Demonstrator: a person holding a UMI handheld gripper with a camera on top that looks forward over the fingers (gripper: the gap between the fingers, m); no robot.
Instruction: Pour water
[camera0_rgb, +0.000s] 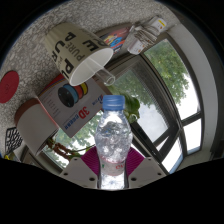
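Observation:
My gripper (112, 165) is shut on a clear plastic water bottle (112, 140) with a blue cap (114, 101). Both magenta pads (88, 158) press on the bottle's sides. The view is rolled over, so the bottle is tilted with its cap pointing at a white paper cup (88, 66). The cup's open mouth faces the camera just beyond the cap, and they do not touch. The bottle holds some water and its wall looks crumpled.
A large cardboard box with printed labels (75, 95) stands behind the cup. A red round object (8, 85) lies at the side. Windows with green trees (165, 95) fill the other side. A white and clear item (135, 38) lies beyond the cup.

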